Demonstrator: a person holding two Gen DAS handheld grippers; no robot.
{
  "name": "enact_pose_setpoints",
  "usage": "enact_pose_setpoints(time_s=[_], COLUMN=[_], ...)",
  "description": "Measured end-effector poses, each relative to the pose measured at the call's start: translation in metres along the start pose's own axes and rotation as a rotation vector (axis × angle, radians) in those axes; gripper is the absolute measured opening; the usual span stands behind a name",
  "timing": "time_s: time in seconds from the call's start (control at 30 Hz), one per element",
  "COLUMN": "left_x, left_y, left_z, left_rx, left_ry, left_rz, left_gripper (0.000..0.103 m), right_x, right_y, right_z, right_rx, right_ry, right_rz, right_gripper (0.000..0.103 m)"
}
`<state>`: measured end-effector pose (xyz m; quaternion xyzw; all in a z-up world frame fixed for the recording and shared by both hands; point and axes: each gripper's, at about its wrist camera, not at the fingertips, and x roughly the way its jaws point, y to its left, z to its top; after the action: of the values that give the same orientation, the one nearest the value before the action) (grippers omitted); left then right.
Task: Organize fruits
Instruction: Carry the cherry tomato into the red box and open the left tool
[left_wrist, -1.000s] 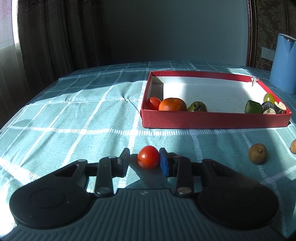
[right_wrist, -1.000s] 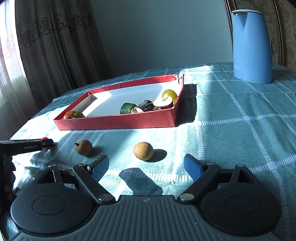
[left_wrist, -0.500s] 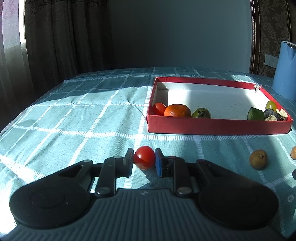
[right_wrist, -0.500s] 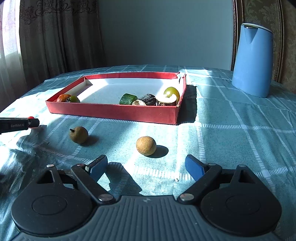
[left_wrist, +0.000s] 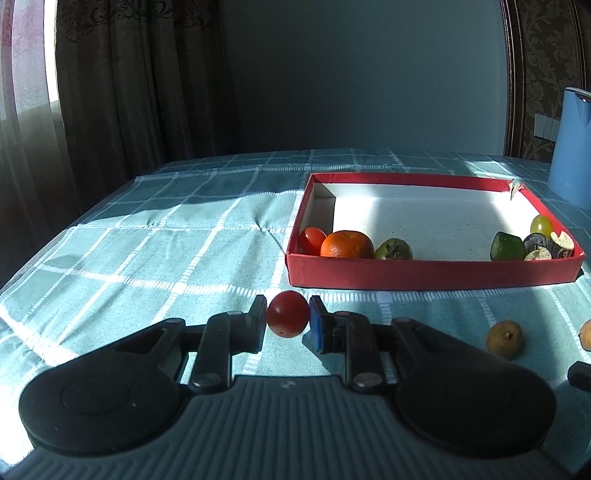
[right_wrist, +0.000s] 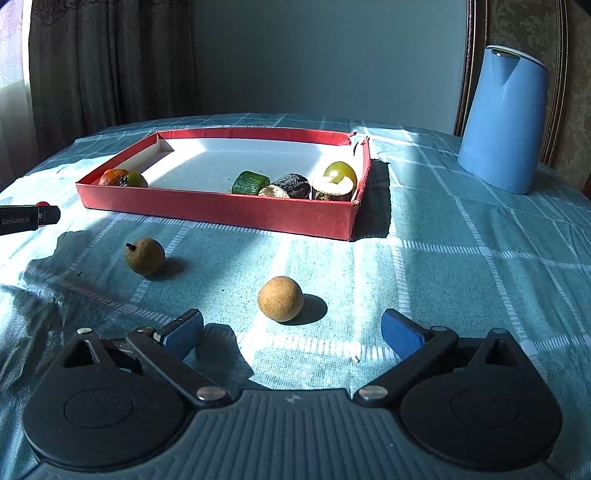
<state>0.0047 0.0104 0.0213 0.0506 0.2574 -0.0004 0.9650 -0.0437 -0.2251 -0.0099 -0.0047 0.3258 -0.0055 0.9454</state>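
My left gripper (left_wrist: 288, 320) is shut on a small red tomato (left_wrist: 288, 313) and holds it above the cloth, short of the red box (left_wrist: 424, 274). The box holds a tomato (left_wrist: 311, 239), an orange (left_wrist: 346, 244), a green fruit (left_wrist: 393, 249) at its left end and several pieces at its right end. My right gripper (right_wrist: 291, 330) is open and empty, just behind a round tan fruit (right_wrist: 280, 298). A brown stemmed fruit (right_wrist: 144, 256) lies to its left; it also shows in the left wrist view (left_wrist: 504, 339).
A blue kettle (right_wrist: 502, 125) stands at the back right, past the box. The left gripper's tip (right_wrist: 29, 219) shows at the left edge of the right wrist view. The checked tablecloth (left_wrist: 147, 251) is rumpled near the front left. Curtains hang behind.
My left gripper closed on the red tomato and lifted it off the cloth. My right gripper moved closer to the tan fruit and stayed open.
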Motion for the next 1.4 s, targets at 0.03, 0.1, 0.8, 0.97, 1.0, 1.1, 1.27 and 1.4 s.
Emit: enact_pose_setpoints(time_s=[0.03, 0.1, 0.8, 0.97, 1.0, 1.1, 1.27, 1.4], left_x=[0.000, 0.000, 0.059, 0.074, 0.077, 0.082, 0.080, 0.080], left_y=[-0.004, -0.011, -0.043, -0.038, -0.038, -0.042, -0.046, -0.044], left_z=[0.003, 0.009, 0.068, 0.065, 0.063, 0.058, 0.055, 0.054], left_rx=[0.005, 0.012, -0.031, -0.046, -0.045, -0.020, -0.003, -0.009], left_ry=[-0.006, -0.015, -0.048, -0.008, 0.008, 0.021, 0.008, 0.004], left_rz=[0.007, 0.006, 0.048, 0.051, 0.045, 0.058, 0.055, 0.053], left_gripper=[0.023, 0.023, 0.023, 0.023, 0.023, 0.024, 0.046, 0.056], right_x=[0.000, 0.001, -0.002, -0.002, -0.002, -0.002, -0.002, -0.002], right_y=[-0.001, -0.003, -0.010, -0.011, -0.011, -0.011, -0.011, -0.011], right_z=[0.000, 0.001, 0.000, 0.000, 0.000, 0.000, 0.000, 0.000], right_rx=[0.007, 0.016, 0.054, 0.059, 0.059, 0.059, 0.059, 0.059], right_ry=[0.002, 0.005, -0.008, -0.010, -0.010, -0.010, -0.010, -0.010], right_rz=[0.006, 0.014, 0.049, 0.054, 0.054, 0.054, 0.054, 0.054], right_gripper=[0.103, 0.103, 0.103, 0.103, 0.103, 0.103, 0.103, 0.103])
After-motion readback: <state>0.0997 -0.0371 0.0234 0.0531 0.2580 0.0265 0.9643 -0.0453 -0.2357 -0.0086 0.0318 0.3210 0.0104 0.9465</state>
